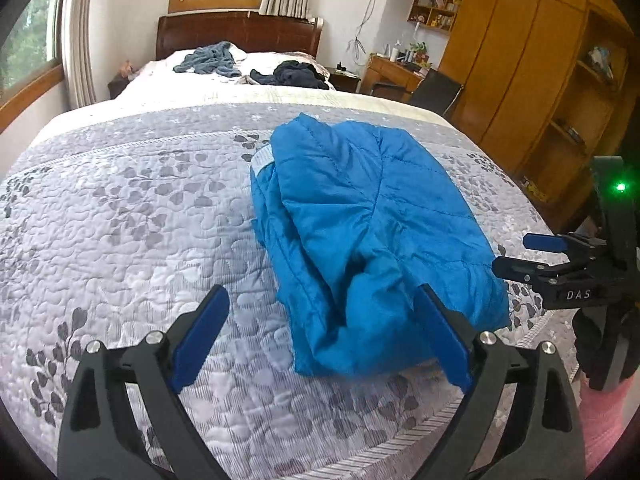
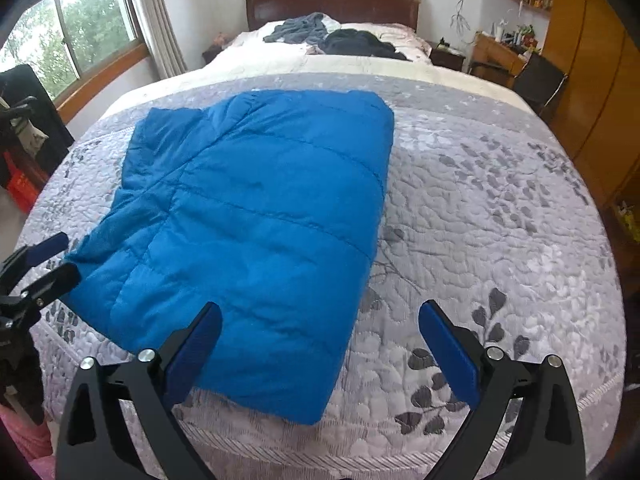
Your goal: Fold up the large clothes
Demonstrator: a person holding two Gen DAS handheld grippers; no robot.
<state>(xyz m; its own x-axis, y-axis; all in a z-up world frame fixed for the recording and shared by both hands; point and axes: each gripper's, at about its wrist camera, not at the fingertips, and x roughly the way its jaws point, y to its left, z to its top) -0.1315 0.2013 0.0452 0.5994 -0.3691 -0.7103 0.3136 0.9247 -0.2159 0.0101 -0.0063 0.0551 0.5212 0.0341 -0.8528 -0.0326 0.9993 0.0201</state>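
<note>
on quilt (image 2: 500,200): folded blue jacket (image 2: 256,232); left tongs (image 1: 324,336), right tongs (image 2: 320,344) wide, empty.

Left gripper (image 1: 322,336): black angular frame arms carrying two flat blue finger pads (image 1: 202,332), with round silver screw heads at the linkage joints. Right gripper (image 2: 320,346): same black frame, blue pads (image 2: 448,350) and silver screws; seen from the left wrist view its body bears white lettering "DAS" and a lit green indicator light (image 1: 620,187). Person: pink sleeve (image 1: 608,420) below the right gripper's handle
</note>
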